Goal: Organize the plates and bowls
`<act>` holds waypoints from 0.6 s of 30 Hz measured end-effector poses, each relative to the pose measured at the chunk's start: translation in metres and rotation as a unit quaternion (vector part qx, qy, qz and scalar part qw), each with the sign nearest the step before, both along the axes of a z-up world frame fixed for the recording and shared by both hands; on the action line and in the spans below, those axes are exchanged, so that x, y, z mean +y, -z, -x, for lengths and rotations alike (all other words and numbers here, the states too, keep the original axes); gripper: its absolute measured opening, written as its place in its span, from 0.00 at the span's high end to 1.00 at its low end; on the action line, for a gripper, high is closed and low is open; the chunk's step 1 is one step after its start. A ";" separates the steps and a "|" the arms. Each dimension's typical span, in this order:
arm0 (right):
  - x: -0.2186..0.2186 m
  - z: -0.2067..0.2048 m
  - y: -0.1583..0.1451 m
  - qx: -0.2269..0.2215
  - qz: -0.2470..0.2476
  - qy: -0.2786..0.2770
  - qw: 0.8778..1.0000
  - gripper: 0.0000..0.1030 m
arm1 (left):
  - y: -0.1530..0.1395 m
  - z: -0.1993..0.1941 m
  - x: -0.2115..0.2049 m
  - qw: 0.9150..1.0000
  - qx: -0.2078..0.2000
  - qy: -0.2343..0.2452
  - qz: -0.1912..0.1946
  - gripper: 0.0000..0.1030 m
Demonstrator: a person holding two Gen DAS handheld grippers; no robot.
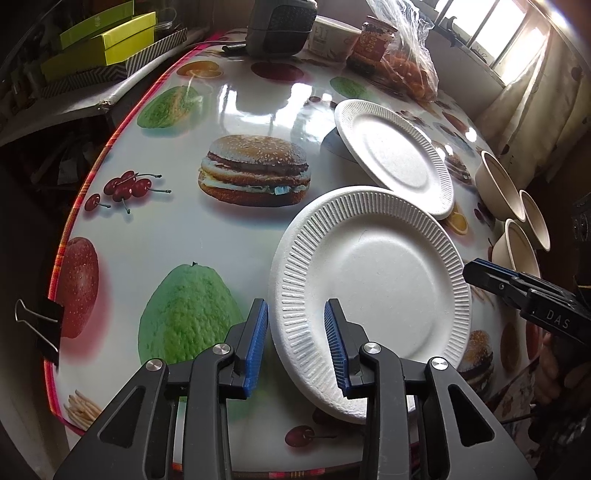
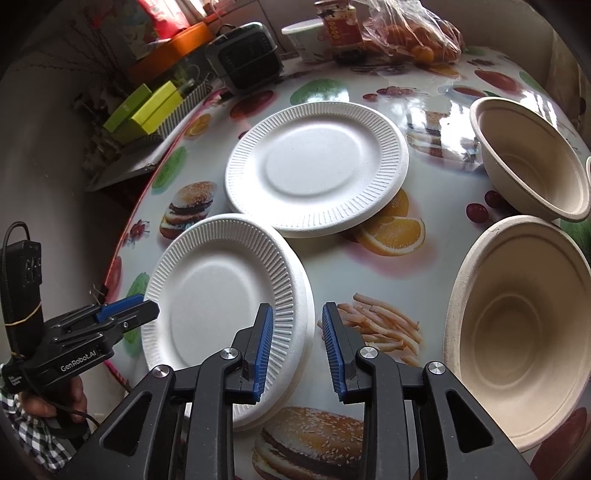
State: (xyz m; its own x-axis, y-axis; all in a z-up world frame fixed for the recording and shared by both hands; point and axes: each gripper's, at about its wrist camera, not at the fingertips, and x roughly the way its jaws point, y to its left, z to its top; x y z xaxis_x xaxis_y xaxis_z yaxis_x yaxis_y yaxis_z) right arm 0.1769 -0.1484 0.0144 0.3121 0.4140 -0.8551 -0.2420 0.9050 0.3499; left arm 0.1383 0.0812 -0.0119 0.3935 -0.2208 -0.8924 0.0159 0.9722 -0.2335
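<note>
A white ribbed paper plate (image 1: 384, 288) lies near the table's front edge; it also shows in the right wrist view (image 2: 221, 306). My left gripper (image 1: 295, 343) is open, its jaws straddling the plate's left rim. My right gripper (image 2: 297, 347) is open, straddling the plate's right rim. A second white plate (image 1: 395, 155) lies farther back, its near edge resting on the first; it also shows in the right wrist view (image 2: 317, 166). Three beige paper bowls (image 1: 498, 184) stand at the right; two show in the right wrist view (image 2: 517, 332), (image 2: 532, 158).
The table (image 1: 177, 166) wears a glossy food-print cloth. At its far edge are a black fan (image 1: 280, 26), a paper cup (image 1: 332, 37), a jar (image 1: 373, 44) and a bag of oranges (image 1: 410, 70). Green boxes (image 1: 107, 40) sit on a shelf at left. A binder clip (image 1: 40, 325) grips the table's left edge.
</note>
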 end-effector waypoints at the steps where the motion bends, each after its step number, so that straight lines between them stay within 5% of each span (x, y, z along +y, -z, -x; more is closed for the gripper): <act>1: -0.001 -0.001 -0.002 -0.003 0.000 0.002 1.000 0.70 | -0.002 -0.001 0.001 1.000 -0.003 0.000 0.002 0.65; 18: -0.046 -0.046 -0.093 -0.089 0.007 0.038 0.995 0.55 | -0.058 -0.063 -0.005 0.998 -0.050 0.006 0.028 0.64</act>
